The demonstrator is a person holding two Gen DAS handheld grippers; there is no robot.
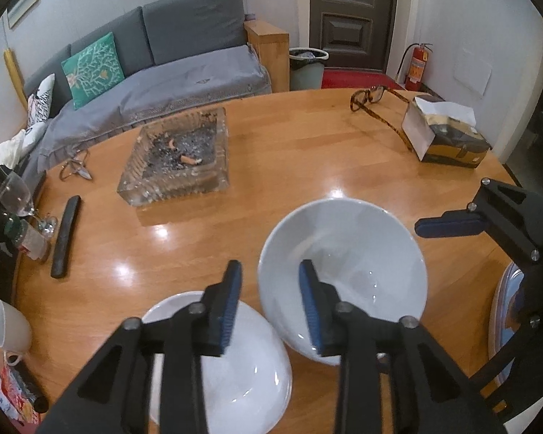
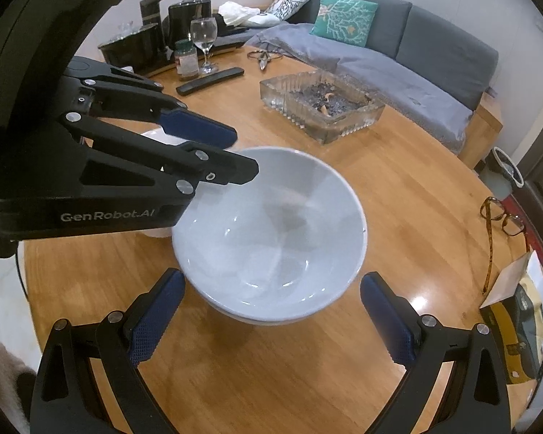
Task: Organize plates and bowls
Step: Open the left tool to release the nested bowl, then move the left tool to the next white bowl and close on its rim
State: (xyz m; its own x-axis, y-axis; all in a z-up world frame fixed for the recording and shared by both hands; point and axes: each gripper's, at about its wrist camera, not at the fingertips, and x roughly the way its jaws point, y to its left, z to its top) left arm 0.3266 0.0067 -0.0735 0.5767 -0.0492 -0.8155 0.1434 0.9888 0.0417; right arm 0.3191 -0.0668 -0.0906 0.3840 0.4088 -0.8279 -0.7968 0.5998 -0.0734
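while the left tool [image 1: 269, 285] straddles the rim of the stacked white bowl [image 2: 271, 231] with its pads slightly apart and not pressing, the right tool [image 2: 271, 311] hangs wide open and empty just beside that stack, mid-surface. to finish well, lift the left tool straight off without nudging it. a second bowl [image 1: 242, 372] nearer the surface's near edge is half hidden behind the fingers; a plate [image 1: 505, 311] is cut off.

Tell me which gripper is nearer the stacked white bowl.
Left. The left gripper has its jaws straddling the stacked white bowl's rim; the right gripper sits back from its near side, jaws wide apart.
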